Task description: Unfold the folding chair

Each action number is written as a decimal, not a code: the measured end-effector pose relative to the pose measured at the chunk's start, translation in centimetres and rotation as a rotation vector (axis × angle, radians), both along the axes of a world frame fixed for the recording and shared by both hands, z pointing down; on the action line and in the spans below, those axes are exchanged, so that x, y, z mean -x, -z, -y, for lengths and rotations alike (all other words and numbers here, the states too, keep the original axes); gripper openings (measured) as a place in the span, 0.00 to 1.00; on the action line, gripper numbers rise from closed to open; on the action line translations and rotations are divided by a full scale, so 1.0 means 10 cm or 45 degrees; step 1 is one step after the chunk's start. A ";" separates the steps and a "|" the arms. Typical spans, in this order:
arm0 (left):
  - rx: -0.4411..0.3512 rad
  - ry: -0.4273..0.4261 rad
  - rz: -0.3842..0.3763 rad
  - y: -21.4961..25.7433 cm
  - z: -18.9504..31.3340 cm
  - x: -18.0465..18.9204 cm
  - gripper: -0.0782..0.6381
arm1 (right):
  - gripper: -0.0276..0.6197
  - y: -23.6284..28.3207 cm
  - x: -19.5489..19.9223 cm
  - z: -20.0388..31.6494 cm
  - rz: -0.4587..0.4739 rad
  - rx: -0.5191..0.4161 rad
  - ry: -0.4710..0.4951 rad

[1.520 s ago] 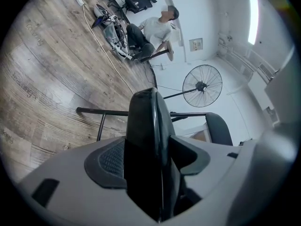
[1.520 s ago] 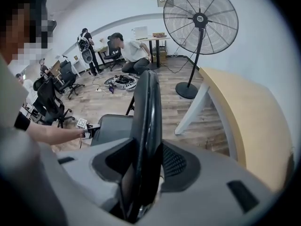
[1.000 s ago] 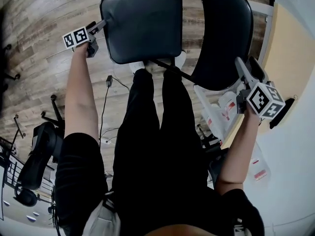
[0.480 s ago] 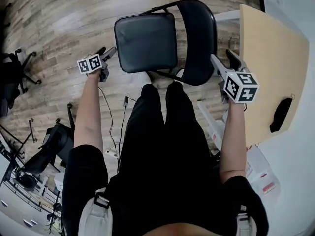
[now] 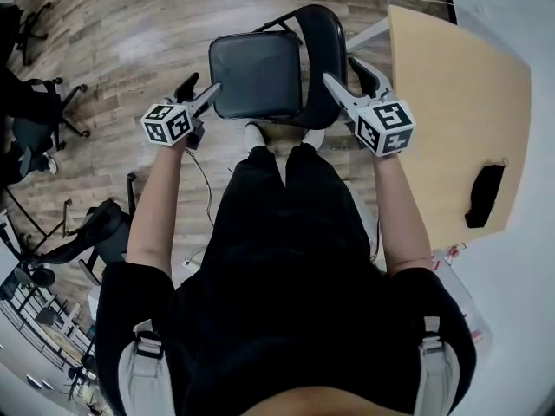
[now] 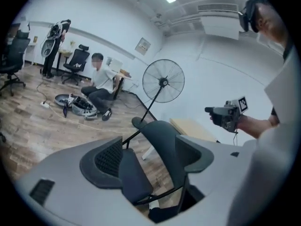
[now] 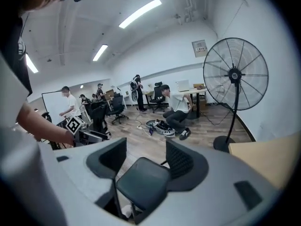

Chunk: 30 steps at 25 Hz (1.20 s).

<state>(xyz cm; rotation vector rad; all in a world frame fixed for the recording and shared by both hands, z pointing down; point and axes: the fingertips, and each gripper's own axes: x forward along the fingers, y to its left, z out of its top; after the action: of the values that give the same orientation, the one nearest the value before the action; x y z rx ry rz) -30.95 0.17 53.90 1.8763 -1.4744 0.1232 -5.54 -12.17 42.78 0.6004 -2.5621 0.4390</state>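
**Head view, with both gripper views.** The folding chair (image 5: pixel 260 72) stands opened out on the wooden floor (image 5: pixel 130 50), just past your feet. Its seat (image 5: pixel 256 74) lies flat and its curved backrest (image 5: pixel 328 50) rises on the seat's right side. The seat-to-back axis therefore runs across your view from left to right, so the chair faces your left. The backrest side sits just beside the near corner of the light wooden table (image 5: pixel 451 94).

**Left claw** (image 5: pixel 202 87): you hold it by the seat's left edge, pointing forward and to the right. Its jaws are wide apart. In the left gripper view, the chair shows in the gap beyond the fingers (image 6: pixel 106 161), and nothing is clamped. From the head view you cannot tell whether the inner fingertip touches the seat edge.

**Right claw** (image 5: pixel 342 70): you hold it by the backrest's right side, between the chair and the table, pointing forward and to the left. Its jaws are also spread. In the right gripper view, the seat appears between the fingers (image 7: pixel 181 161), ungripped and set back from them. A pedestal fan (image 7: pixel 235 74) stands further back on the floor.
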 end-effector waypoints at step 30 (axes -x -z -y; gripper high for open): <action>-0.693 -0.048 0.424 2.90 -0.26 -1.72 0.30 | 0.19 1.86 0.21 -1.17 0.544 -0.353 0.454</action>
<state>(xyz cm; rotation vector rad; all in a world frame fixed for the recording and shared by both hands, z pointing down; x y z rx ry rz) -13.73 2.80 24.87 2.4071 -1.8308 0.0555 -7.64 -0.51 24.19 0.1323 -3.0870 0.0920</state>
